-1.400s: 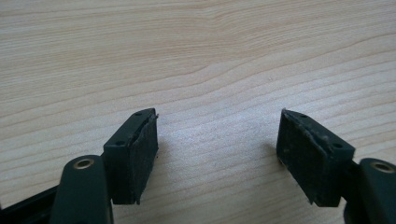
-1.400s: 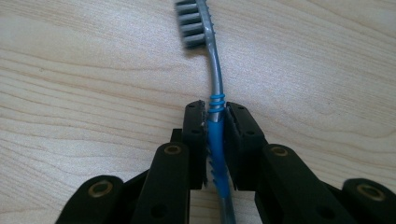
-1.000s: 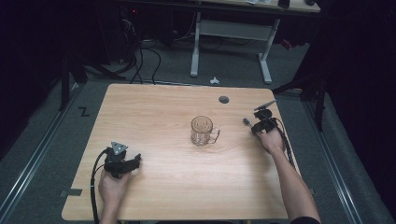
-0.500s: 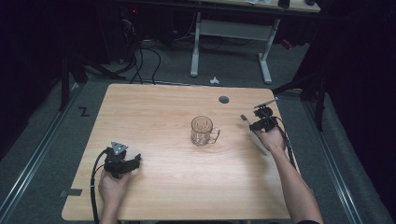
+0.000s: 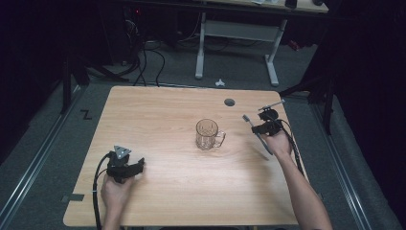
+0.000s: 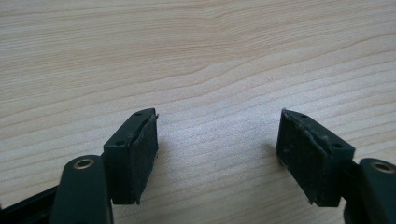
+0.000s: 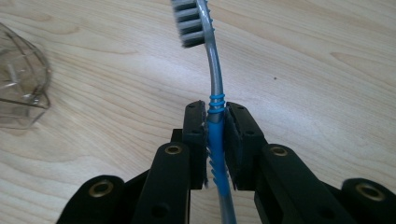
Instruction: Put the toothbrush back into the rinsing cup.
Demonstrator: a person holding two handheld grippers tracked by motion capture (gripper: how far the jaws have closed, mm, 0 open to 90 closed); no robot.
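Note:
A clear glass mug [image 5: 208, 134] stands upright near the middle of the wooden table [image 5: 158, 115], its handle toward the right. My right gripper [image 7: 215, 116] is shut on the blue grip of a grey toothbrush [image 7: 212, 79]; the bristle head [image 7: 187, 22] points away from me. In the high view this gripper [image 5: 258, 128] hovers to the right of the mug with the toothbrush [image 5: 256, 134] held over the table. The mug's rim [image 7: 21, 88] shows at the left of the right gripper view. My left gripper [image 6: 217, 140] rests open on bare wood near the front left [image 5: 125, 165].
A dark round grommet hole [image 5: 230, 102] sits near the table's far edge. Beyond the table stand a white desk frame [image 5: 237, 38] and cables [image 5: 143, 57] on the floor. Dark rails run along both sides.
The right gripper has risen slightly and shifted left toward the mug with the toothbrush in it. The left gripper has not moved.

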